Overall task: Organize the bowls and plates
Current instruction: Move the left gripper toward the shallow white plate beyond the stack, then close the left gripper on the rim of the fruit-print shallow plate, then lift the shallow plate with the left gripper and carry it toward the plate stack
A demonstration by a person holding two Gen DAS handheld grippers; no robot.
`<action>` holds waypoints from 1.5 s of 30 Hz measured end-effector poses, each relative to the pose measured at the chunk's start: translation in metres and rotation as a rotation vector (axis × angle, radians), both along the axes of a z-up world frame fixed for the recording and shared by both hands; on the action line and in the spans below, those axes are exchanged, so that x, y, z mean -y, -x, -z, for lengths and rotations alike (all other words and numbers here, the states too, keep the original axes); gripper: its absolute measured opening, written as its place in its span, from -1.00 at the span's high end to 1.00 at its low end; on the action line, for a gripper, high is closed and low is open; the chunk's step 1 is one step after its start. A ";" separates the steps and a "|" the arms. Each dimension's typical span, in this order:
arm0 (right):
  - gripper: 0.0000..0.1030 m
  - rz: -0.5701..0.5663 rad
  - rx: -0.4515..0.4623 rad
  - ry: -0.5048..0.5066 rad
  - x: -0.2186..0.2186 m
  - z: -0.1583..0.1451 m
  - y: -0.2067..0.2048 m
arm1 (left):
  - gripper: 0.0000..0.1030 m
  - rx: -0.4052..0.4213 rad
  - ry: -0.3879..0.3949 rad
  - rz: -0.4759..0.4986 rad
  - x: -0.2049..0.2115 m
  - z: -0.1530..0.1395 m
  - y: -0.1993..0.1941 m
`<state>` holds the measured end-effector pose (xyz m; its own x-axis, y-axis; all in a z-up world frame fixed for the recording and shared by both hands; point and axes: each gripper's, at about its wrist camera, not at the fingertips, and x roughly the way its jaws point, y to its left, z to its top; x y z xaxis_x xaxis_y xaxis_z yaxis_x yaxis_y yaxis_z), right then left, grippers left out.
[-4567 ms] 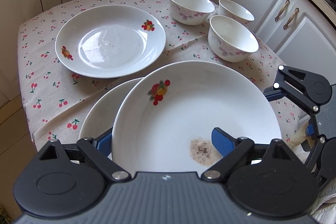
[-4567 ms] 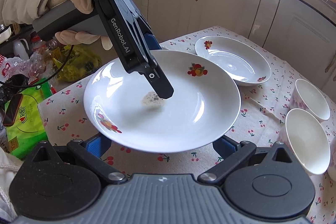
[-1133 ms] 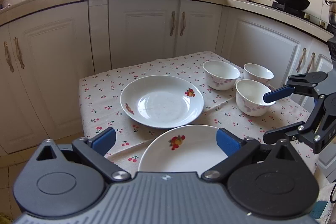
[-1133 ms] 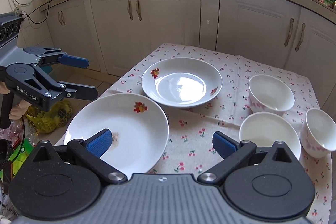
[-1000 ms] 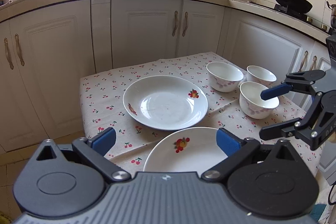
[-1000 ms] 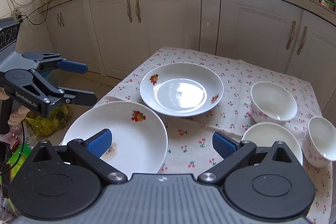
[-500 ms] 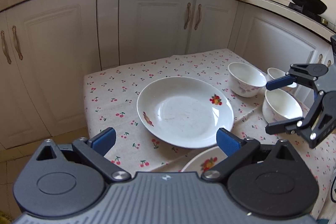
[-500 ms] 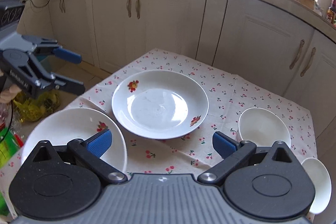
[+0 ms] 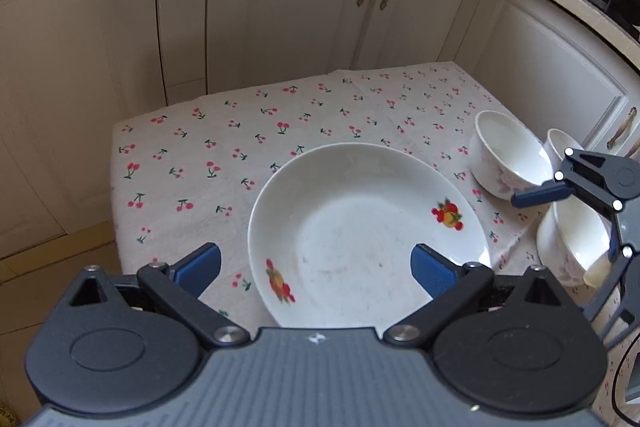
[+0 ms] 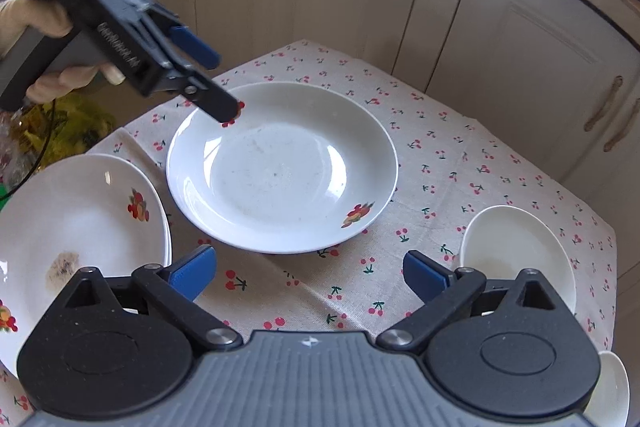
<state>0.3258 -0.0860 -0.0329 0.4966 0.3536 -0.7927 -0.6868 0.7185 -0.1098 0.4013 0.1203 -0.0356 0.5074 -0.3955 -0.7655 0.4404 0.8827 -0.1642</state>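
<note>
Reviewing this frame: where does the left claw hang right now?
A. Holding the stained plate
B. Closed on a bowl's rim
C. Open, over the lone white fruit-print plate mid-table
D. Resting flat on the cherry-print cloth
C: the left claw is open and empty, over the near rim of the lone white fruit-print plate in the middle of the cherry-print tablecloth.

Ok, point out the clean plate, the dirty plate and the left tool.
clean plate (image 10: 280,171), right wrist view, centre.
dirty plate (image 10: 80,215), right wrist view, centre.
left tool (image 10: 212,83), right wrist view, between its tips.
</note>
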 end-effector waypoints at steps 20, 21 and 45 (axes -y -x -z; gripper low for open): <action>-0.88 -0.080 -0.077 0.032 -0.016 0.020 -0.022 | -0.83 -0.251 0.026 0.072 0.020 0.023 -0.072; -0.88 -0.086 -0.077 0.032 -0.017 0.020 -0.022 | -0.83 -0.267 0.028 0.079 0.021 0.023 -0.074; -0.92 -0.117 -0.103 0.042 -0.027 0.030 -0.035 | -0.83 -0.359 -0.018 0.150 0.037 0.030 -0.088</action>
